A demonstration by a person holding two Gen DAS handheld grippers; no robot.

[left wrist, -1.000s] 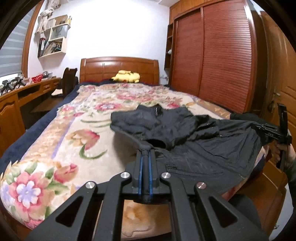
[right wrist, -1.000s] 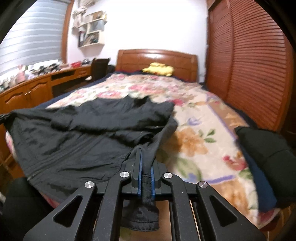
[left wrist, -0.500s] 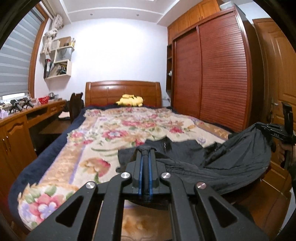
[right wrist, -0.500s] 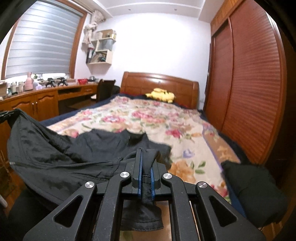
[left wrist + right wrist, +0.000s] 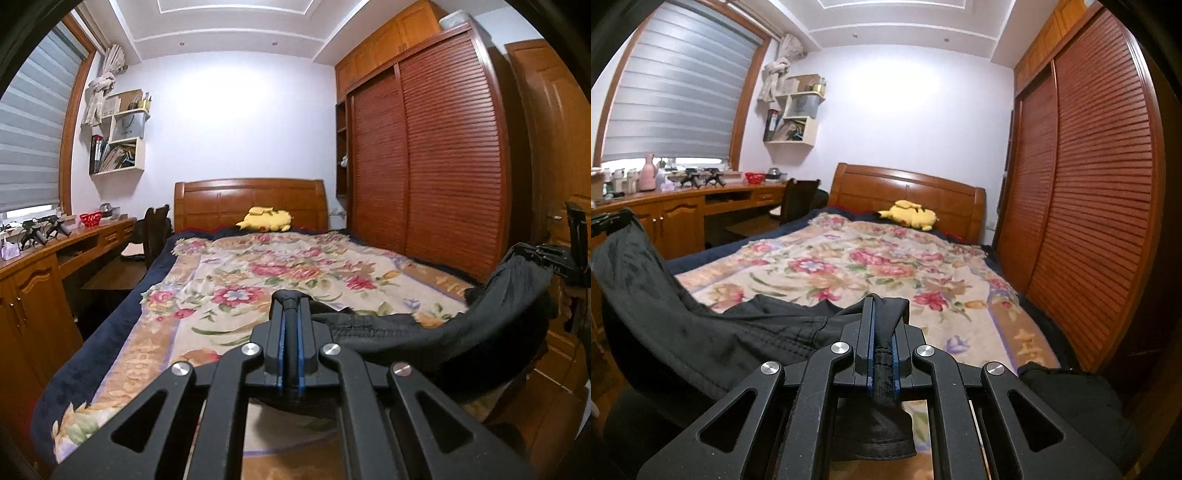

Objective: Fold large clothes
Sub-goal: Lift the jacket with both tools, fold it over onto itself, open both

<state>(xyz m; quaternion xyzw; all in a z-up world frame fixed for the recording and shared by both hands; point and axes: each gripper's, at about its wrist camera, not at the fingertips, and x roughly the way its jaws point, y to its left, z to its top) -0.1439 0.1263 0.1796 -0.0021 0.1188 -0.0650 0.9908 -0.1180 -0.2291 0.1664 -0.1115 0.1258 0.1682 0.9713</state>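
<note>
The left gripper (image 5: 290, 299) is closed tight on one edge of the black garment (image 5: 443, 339), and the cloth goes up over the tips of its jaws. The right gripper (image 5: 882, 301) is also clamped on the same black garment (image 5: 701, 332), with a hemmed piece of the fabric hanging down behind the jaws. Between the two grippers the garment hangs like a loose band above the near end of the bed (image 5: 236, 295), which has a floral blanket (image 5: 849, 266). In the right wrist view a lower part of the garment seems to lie on the blanket near the foot of the bed, but I cannot tell if it really touches. At the far end of the bed a yellow plush toy (image 5: 266, 219) lies against the wooden headboard (image 5: 251, 201). On one side of the bed stands the wardrobe (image 5: 428, 158) with slatted doors, on the other side a long wooden desk (image 5: 683, 206) under the window blind (image 5: 679, 96)
</note>
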